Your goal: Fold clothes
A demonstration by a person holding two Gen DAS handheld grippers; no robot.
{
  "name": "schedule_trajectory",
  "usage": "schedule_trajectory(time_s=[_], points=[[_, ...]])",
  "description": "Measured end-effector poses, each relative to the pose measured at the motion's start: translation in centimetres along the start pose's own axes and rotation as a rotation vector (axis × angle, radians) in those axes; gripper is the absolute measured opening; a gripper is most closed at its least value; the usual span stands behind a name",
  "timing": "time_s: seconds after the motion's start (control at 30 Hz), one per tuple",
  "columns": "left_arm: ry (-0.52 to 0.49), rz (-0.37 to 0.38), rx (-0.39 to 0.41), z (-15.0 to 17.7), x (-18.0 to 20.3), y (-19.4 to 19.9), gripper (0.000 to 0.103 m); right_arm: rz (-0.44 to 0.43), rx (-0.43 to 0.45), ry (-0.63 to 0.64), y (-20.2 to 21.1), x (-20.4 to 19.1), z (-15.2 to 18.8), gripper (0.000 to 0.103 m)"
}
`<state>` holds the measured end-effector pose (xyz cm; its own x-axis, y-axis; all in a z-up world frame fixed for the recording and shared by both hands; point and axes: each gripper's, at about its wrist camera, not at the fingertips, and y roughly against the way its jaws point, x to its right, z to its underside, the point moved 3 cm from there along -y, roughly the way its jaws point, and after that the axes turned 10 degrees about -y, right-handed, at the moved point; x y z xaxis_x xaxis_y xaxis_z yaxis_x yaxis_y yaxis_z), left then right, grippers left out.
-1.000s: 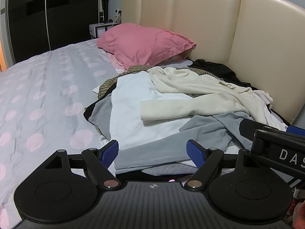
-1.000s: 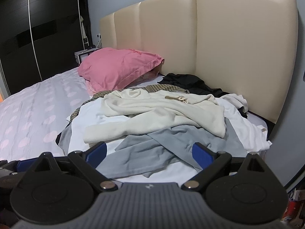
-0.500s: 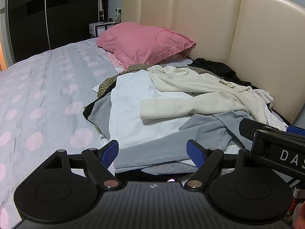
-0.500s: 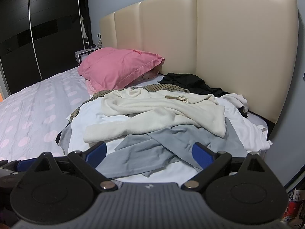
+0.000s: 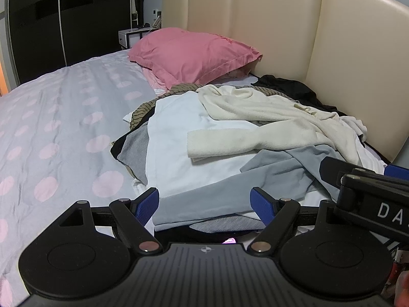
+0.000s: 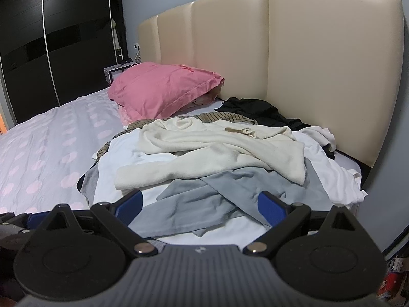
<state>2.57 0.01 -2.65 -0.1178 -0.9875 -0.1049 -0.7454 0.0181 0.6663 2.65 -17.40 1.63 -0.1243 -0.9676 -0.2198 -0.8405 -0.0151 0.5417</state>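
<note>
The left gripper (image 5: 204, 203) hovers low at the near edge of the bed with its blue fingers spread wide and nothing between them; the hem of a grey garment (image 5: 212, 194) lies just ahead of the gap, at twelve o'clock. The right gripper (image 6: 200, 204) is beside it, also wide open and empty, pointing at the crossed folds of that same grey garment (image 6: 204, 202). From the left wrist view, the right gripper's black body juts in at four o'clock.

Beyond the fingers sits the pile of clothes (image 5: 230, 138): a white shirt (image 5: 179, 140) spread flat underneath, a cream sweater (image 6: 217, 151) rumpled on top with one sleeve stretched toward nine o'clock, a striped piece (image 5: 143, 110) poking out at the pile's far left edge, and a black garment (image 6: 255, 110) against the cream headboard (image 6: 319, 64). At eleven o'clock a pink pillow (image 5: 191, 53) leans on the headboard. The bedspread (image 5: 51, 128), pale with pink dots, stretches away toward nine o'clock.
</note>
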Motion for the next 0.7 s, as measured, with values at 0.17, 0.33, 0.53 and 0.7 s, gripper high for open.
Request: schedule_trajectory(time_s=[0.17, 0.33, 0.53, 0.7], points=[[-0.002, 0.003, -0.002, -0.08, 0.13, -0.08, 0.078, -0.001, -0.003, 0.000, -0.10, -0.07, 0.02, 0.097], [-0.006, 0.002, -0.005, -0.13, 0.09, -0.08, 0.078, -0.002, -0.006, 0.001, -0.20, -0.14, 0.05, 0.097], [-0.012, 0.002, -0.009, -0.21, 0.13, -0.16, 0.078, -0.004, -0.009, 0.003, -0.22, -0.16, 0.11, 0.097], [-0.020, 0.002, -0.012, -0.26, 0.15, -0.33, 0.078, -0.007, -0.012, 0.001, -0.33, -0.01, 0.13, 0.097]])
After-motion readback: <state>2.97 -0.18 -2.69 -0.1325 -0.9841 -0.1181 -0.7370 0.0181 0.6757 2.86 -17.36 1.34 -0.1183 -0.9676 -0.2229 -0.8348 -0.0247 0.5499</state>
